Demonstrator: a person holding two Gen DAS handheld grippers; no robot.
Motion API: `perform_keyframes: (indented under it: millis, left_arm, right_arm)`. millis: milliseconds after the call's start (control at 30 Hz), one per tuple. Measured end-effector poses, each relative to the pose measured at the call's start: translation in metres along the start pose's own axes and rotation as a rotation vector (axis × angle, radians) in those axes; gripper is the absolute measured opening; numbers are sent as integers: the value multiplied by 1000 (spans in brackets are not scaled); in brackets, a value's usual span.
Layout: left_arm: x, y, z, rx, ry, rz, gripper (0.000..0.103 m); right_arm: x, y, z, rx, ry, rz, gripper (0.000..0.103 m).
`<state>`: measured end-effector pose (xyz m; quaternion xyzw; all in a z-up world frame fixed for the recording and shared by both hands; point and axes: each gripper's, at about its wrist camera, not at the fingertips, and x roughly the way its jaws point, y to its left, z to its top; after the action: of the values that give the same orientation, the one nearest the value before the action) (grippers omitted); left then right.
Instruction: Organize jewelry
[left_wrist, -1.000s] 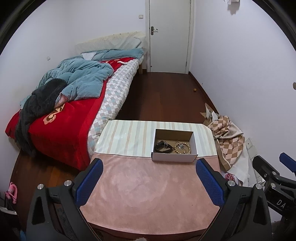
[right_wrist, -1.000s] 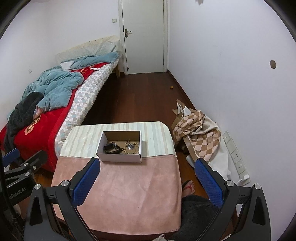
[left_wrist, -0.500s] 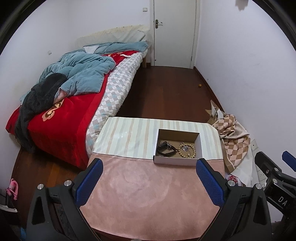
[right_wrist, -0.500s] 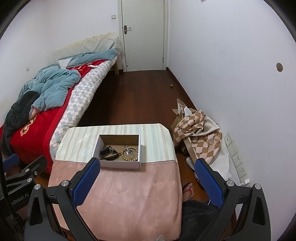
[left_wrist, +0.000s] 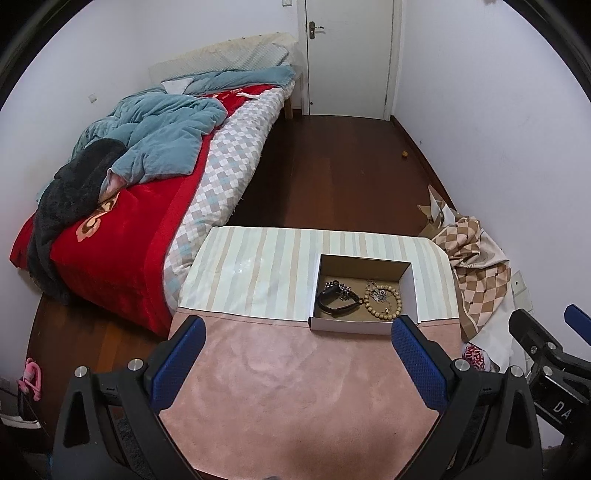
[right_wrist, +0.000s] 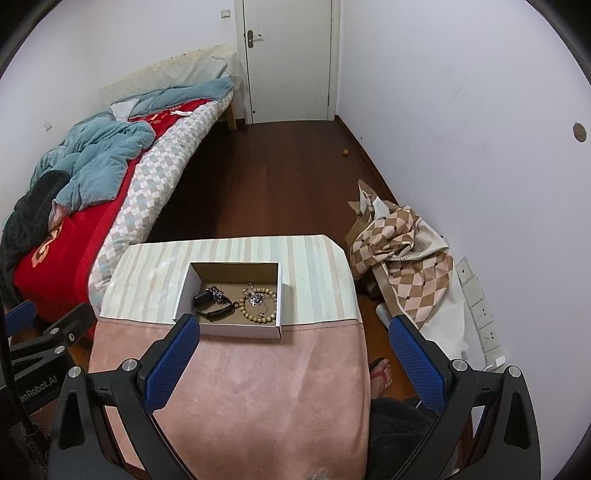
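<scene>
Over the last second both of my grippers have eased forward and tipped down toward the table: the cardboard box (left_wrist: 364, 295) sat smaller and farther off in both wrist views a second ago, and now it lies just beyond my fingertips. I read that as the approach phase, with nothing yet lifted or sorted.

My left gripper (left_wrist: 295, 360) has its jaws wide apart and empty, hovering above the pink cloth (left_wrist: 295, 387). My right gripper (right_wrist: 293, 360) is likewise spread wide and holds nothing; its left pad (right_wrist: 173, 360) overlaps the box's near-left corner in the right wrist view, though I cannot tell whether it touches.

The box sits where the pink cloth meets the striped cloth (left_wrist: 258, 269), toward the right half of the table. Its long axis runs left to right across my view, open side up, near wall facing me.

Inside, the black wristband (right_wrist: 212, 304) lies in the left half, a loop flat on the floor with its long axis slanting from far-left to near-right. The wooden bead bracelet (right_wrist: 258, 308) lies in the right half as a round ring with no clear direction, touching or nearly touching the band. A tangle of silvery chain (right_wrist: 255, 297) rests inside the bead ring; its run is too small to tell
</scene>
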<state>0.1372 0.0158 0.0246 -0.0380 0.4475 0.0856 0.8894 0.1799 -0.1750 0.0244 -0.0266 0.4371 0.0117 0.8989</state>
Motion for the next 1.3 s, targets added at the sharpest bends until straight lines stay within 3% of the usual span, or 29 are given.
perform_keyframes:
  millis: [1300]
  left_arm:
    - [-3, 1, -6, -7, 0, 14, 103]
  right_arm:
    - [1, 1, -3, -30, 30, -12, 103]
